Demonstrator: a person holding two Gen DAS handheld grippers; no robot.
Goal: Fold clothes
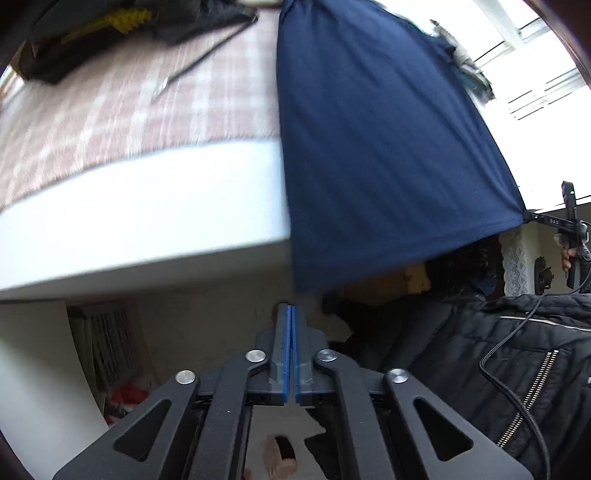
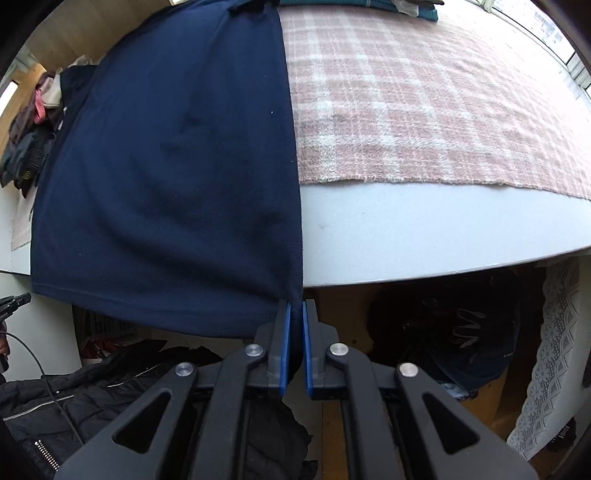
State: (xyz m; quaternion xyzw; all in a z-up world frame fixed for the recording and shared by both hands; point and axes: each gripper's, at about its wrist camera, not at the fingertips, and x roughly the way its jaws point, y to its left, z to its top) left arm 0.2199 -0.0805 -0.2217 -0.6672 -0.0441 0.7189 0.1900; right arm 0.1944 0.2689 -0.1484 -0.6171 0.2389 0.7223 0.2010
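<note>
A navy garment (image 1: 369, 147) lies flat on the plaid-covered table, and its hem hangs over the near white edge (image 1: 147, 221). My right gripper (image 2: 294, 306) is shut on one hem corner, with navy cloth (image 2: 166, 166) bunched between its blue pads. In the left wrist view it (image 1: 528, 216) pulls that corner out taut at the right. My left gripper (image 1: 290, 308) is shut, pads pressed together with no cloth showing between them. The other hem corner ends just beyond its tips. From the right wrist camera, the left gripper (image 2: 14, 301) sits beside that corner.
A pink-and-white plaid blanket (image 2: 424, 110) covers the tabletop. Dark clothes with something yellow (image 1: 110, 26) lie at its far side, and a clothes pile (image 2: 29, 140) lies beyond the garment. A black zipped jacket (image 1: 517, 350) and a cable are close below. Dark items (image 2: 461, 332) sit under the table by a lace cloth (image 2: 554, 350).
</note>
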